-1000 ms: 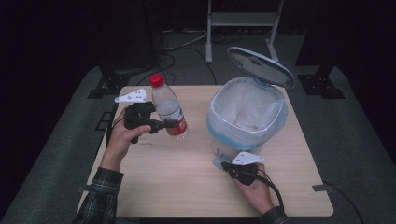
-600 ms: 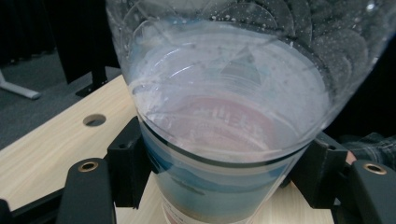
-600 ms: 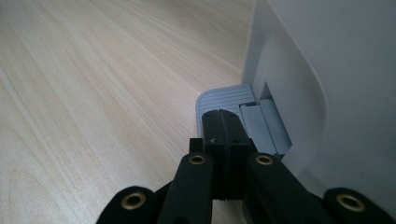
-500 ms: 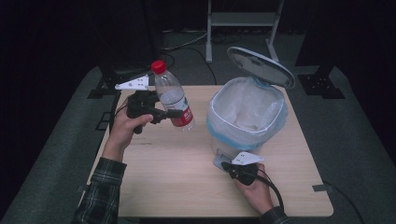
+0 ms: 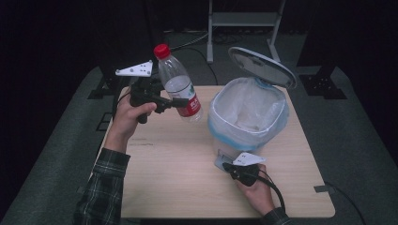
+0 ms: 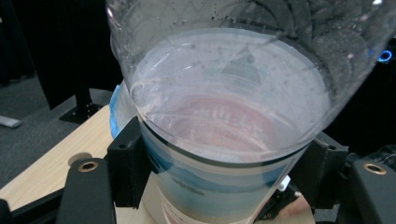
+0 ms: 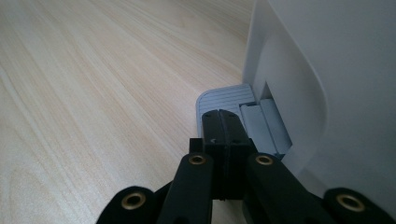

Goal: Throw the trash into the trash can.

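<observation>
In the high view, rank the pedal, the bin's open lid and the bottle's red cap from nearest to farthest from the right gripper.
1. Pedal, under the right gripper, at the bin's foot.
2. Open lid, above, behind the bin.
3. Red cap, far upper left.

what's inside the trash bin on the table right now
The trash bin stands with its lid up. Inside, a white liner bag covers the walls, and no trash shows in the visible part. The front rim hides the very bottom.

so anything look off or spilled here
Nothing spilled or damaged. The water bottle leans in the left gripper, red cap on, above the table. The pedal bin stands upright, lid up, with the shut right gripper on its pedal.
</observation>
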Motion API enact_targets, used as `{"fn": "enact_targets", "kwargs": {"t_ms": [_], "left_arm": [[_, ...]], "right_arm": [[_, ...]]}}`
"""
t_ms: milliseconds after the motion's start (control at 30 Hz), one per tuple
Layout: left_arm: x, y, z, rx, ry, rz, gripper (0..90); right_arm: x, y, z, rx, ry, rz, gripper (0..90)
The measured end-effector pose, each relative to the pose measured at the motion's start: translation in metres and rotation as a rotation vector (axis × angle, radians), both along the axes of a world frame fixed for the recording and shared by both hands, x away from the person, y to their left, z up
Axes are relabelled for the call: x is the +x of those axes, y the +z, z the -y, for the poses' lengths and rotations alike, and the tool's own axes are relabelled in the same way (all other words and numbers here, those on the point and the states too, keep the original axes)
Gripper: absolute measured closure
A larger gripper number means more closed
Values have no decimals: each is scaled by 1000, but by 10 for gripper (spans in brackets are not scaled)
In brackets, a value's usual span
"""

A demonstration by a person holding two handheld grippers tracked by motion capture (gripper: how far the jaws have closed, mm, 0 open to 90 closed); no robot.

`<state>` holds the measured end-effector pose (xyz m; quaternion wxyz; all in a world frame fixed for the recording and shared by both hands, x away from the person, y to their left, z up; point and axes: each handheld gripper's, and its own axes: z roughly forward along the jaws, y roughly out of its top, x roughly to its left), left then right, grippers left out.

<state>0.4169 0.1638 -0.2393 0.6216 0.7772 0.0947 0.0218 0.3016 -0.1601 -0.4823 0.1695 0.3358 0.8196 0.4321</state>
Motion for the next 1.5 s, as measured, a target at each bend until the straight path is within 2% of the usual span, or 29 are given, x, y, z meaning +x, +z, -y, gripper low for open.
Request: {"fn": "enact_targets", "kwargs": {"t_ms": [300,567,667,1033,1200,1333,1500], "left_arm": [[4,17,10,-28,-29,11,307],[7,24,23,-37,-43,18,307],[9,26,33,-35,-58,20,307],[14,26,54,-44,-89,18,307],[19,22,67,-43,-99,12,306],[22,22,79,-58,-114,8,306],[24,20,94,-50,-129,9,305]], "right_arm": [[0,0,0,2,4,0,900],[0,0,0,1,6,3,900],[0,0,0,5,7,-2,900],[0,0,0,5,10,0,900],[0,0,0,5,10,0,900],[0,0,0,5,10,1,900],[1,0,0,4,10,2,900]]}}
